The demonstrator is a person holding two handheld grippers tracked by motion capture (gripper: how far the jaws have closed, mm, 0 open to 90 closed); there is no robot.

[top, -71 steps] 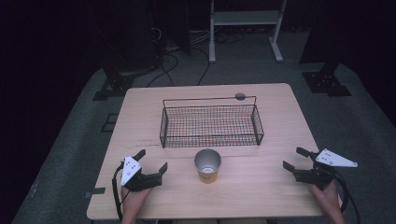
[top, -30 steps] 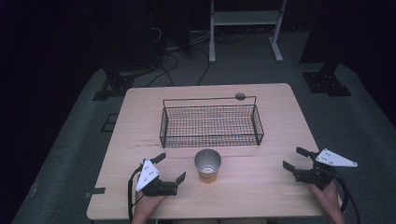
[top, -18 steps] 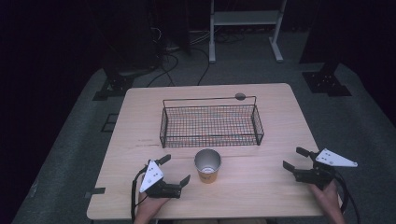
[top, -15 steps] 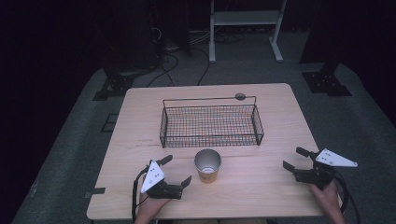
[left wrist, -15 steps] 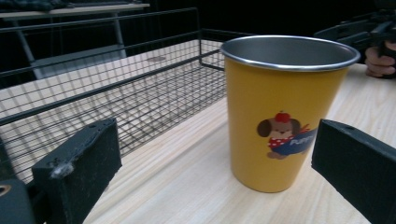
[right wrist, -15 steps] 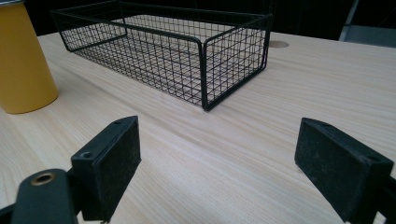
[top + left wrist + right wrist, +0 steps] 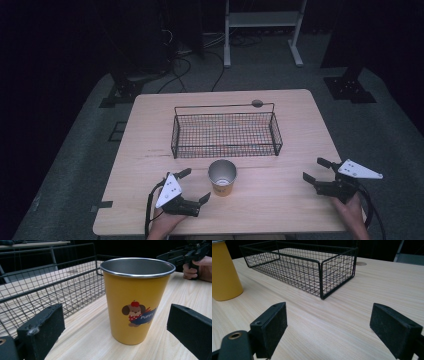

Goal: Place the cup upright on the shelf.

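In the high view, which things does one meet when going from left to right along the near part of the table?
left gripper → yellow cup → right gripper

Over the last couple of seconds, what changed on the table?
The left gripper slid along the near edge toward the cup and now faces it with jaws open, one on each side in the left gripper view, not touching. Nothing was taken hold of or let go. The cup, the wire basket and the open right gripper stayed where they were.
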